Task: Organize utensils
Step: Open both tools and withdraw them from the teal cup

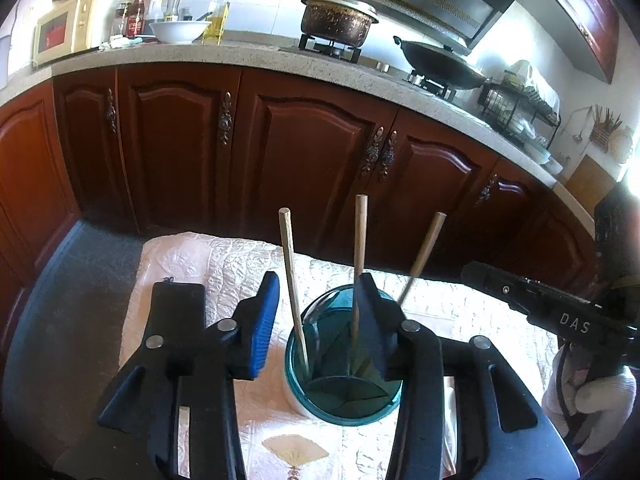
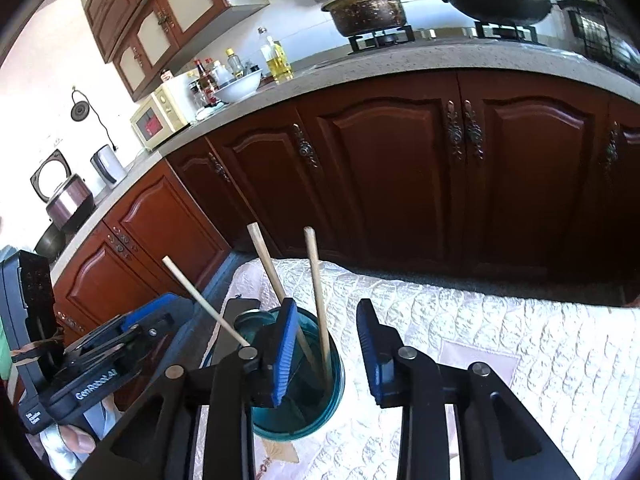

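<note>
My left tool (image 1: 316,324) and right tool (image 2: 326,354) both hang released over the teal holder (image 1: 344,400) on the cloth-covered bench (image 1: 192,264); 3 chopsticks (image 1: 294,280) stand inside it. I see none left out.

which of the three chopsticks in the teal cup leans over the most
In the right wrist view, the leftmost chopstick in the teal cup leans most, tilted far to the left. The other two chopsticks stand much closer to upright.
</note>
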{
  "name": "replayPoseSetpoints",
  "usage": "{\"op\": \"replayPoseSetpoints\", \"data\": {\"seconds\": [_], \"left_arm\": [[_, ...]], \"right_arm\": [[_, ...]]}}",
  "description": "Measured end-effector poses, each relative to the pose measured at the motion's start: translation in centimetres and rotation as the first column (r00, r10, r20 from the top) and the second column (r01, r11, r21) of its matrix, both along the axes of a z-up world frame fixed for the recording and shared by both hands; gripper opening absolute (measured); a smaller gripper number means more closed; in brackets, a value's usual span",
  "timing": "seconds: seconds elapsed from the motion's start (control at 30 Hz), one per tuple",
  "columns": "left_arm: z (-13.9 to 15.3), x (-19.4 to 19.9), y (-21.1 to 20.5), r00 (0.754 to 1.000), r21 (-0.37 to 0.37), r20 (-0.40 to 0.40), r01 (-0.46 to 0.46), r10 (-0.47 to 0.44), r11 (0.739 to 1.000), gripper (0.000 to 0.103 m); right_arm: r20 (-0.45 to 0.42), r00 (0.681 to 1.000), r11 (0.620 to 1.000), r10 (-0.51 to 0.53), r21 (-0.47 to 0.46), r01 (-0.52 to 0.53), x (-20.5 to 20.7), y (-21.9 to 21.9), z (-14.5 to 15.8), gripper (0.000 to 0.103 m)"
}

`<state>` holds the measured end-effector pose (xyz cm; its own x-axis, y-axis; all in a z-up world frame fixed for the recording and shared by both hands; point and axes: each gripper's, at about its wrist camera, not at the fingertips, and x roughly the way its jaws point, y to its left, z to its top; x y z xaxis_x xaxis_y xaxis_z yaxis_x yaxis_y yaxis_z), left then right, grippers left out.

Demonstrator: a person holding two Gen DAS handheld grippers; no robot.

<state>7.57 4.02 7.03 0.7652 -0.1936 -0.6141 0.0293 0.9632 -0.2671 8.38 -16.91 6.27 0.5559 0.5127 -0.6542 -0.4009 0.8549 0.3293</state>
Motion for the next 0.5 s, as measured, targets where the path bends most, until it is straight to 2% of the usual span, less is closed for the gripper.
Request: {"op": "replayPoseSetpoints", "data": {"seconds": [0.17, 0.33, 0.5], "left_arm": [[1.0, -1.8, -0.9, 1.000, 0.019, 0.026, 0.017, -0.018, 1.000, 0.043], [2.1, -3.9, -3.0, 0.997, 0.041, 0.060, 0.053, -0.055, 0.998, 0.044], [2.5, -5.3, -5.2, 0.992, 0.027, 0.066, 0.110, -0.111, 0.994, 0.046]], "right_arm": [[0.000, 1.000, 1.000, -0.021, 0.023, 0.021, -1.8, -1.5, 0.2, 0.032], [0.000, 0.999, 0.999, -0.044, 0.001, 0.044, -4.2, -3.3, 0.1, 0.033], [0.012, 0.997, 0.997, -0.076, -0.008, 0.076, -6.9, -5.7, 0.1, 0.035]]}}
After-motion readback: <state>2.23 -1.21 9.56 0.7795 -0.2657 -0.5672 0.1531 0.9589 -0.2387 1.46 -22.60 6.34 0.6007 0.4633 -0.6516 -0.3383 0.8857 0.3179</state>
